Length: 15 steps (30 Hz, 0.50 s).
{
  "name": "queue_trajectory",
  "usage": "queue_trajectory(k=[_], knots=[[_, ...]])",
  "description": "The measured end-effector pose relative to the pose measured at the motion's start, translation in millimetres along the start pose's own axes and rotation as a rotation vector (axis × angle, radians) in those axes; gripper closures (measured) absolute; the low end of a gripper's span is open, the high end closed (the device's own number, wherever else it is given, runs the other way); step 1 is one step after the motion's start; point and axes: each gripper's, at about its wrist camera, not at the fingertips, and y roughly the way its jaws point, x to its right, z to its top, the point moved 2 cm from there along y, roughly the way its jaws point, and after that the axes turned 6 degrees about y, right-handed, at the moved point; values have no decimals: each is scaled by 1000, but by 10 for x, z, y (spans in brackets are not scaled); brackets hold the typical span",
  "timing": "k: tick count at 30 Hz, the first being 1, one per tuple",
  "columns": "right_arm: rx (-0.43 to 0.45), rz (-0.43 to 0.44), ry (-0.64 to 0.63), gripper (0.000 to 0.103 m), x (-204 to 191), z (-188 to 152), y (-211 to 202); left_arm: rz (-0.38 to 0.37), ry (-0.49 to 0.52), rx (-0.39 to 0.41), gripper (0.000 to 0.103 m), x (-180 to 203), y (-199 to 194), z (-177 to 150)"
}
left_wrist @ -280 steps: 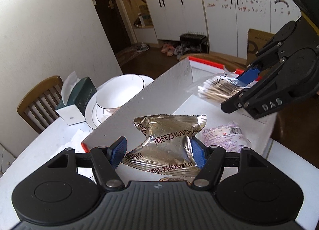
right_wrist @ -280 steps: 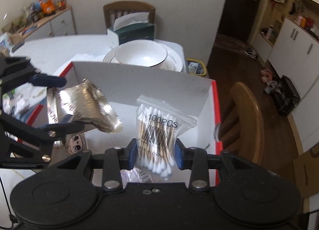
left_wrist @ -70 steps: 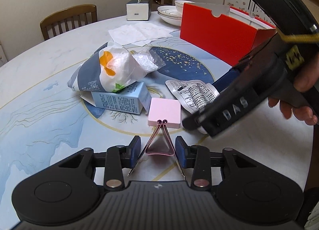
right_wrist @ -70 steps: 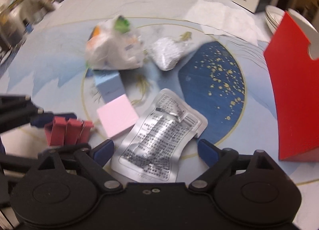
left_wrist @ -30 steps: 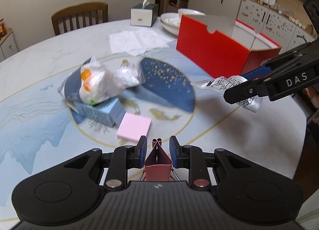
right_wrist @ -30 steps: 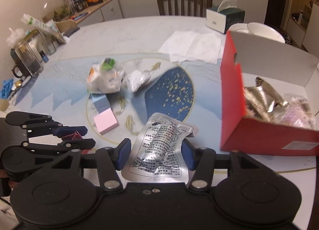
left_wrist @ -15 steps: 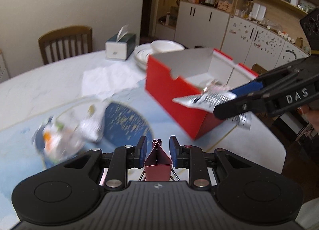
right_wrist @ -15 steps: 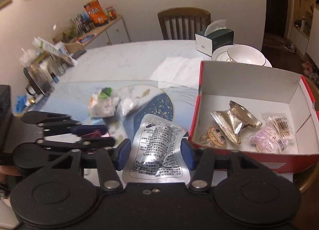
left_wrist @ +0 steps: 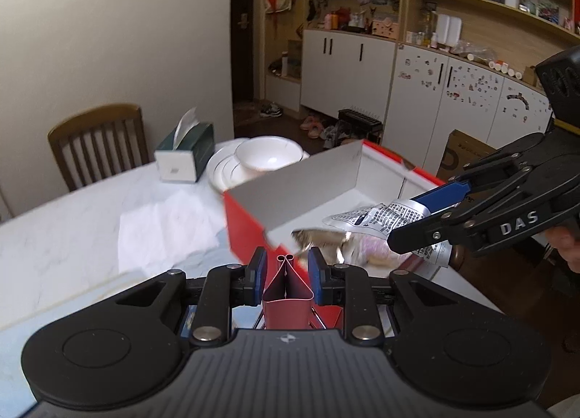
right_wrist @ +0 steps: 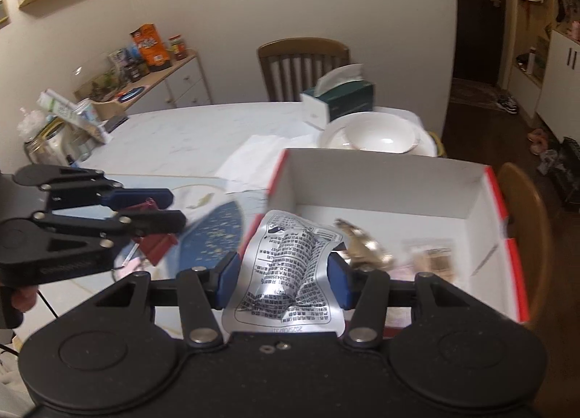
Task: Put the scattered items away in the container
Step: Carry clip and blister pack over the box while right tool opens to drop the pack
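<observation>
Each claw, left (left_wrist: 286, 274) and right (right_wrist: 282, 278), is matte black with blue finger pads (left_wrist: 258, 274), silver screws, round side discs and white "DAS" lettering.

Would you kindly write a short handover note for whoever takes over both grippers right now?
Left gripper: shut on the red binder clip, held in the air short of the red box.
Right gripper: shut on the silver foil packet, at the box's near left corner, partly over its rim.
In the box already: a gold foil packet and more packets beside it, too blurred to name.
Done: both items picked up and carried to the box.
Left: bring each over the box and release it. The frames do not show whether anything is left on the table.
</observation>
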Motion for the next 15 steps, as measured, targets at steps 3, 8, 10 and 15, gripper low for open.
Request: queue_trajectory(k=[3,8,10,15], knots=[[9,-30,5,52,186,24,-14,-7,32,4,80,90,106,129],[13,-74,7,52,499,63,-2,-31,49,-3,80,194,351,300],[9,-96,6,52,622,80,37,-39,60,-12,80,240,473,356],[-15,-110,3,52,866,97,178,-58,93,-41,80,379,780,427]])
